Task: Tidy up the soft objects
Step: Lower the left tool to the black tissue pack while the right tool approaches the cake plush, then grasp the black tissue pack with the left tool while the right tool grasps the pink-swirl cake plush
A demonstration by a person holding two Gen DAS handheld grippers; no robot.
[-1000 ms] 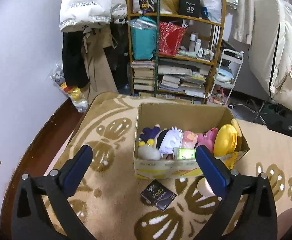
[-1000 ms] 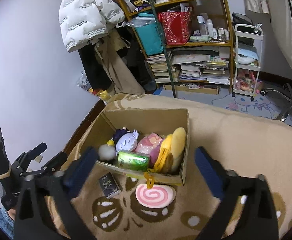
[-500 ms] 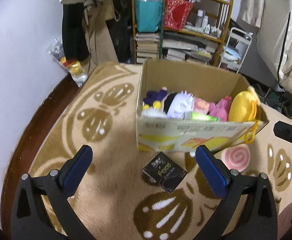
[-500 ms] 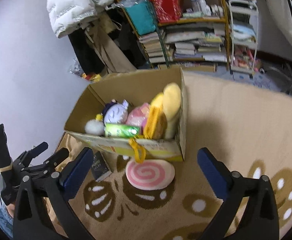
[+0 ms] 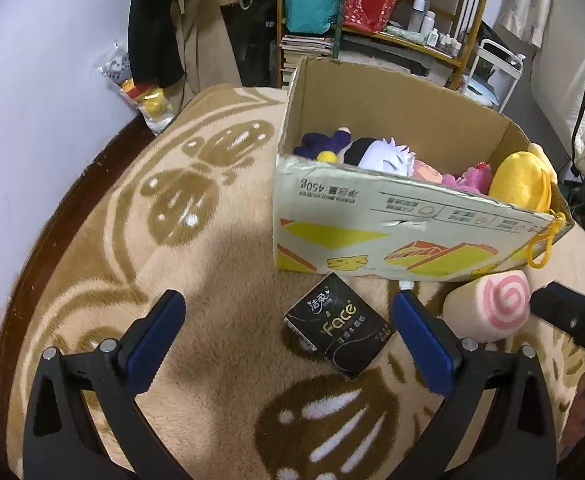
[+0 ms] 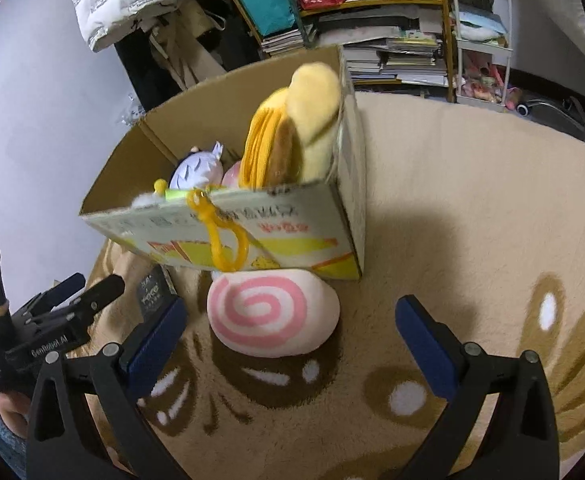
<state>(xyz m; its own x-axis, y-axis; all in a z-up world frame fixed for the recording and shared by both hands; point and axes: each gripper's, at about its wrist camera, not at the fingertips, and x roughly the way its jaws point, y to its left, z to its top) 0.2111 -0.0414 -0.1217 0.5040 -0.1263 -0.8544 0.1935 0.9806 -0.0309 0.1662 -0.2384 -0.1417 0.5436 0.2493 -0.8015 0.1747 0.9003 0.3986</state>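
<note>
A cardboard box (image 5: 392, 224) (image 6: 292, 236) stands on the patterned blanket and holds several plush toys, among them a white-haired doll (image 5: 380, 154) and a yellow plush (image 5: 522, 180) (image 6: 292, 132) with a yellow clip hanging over the wall. A black tissue pack (image 5: 338, 326) (image 6: 152, 292) lies in front of the box. A pink-swirl plush (image 5: 488, 306) (image 6: 272, 312) lies beside it. My left gripper (image 5: 288, 328) is open, low over the tissue pack. My right gripper (image 6: 290, 332) is open, low over the swirl plush.
A beige and brown blanket (image 5: 196, 264) covers the surface. Behind stand a wooden bookshelf (image 5: 376, 28), hanging coats (image 5: 172, 24) and a white trolley (image 6: 480, 32). A white wall (image 5: 32, 92) is on the left.
Both grippers have moved down and closer to the box. The tissue pack now lies between the left fingers and the swirl plush between the right fingers. Both stay open.
</note>
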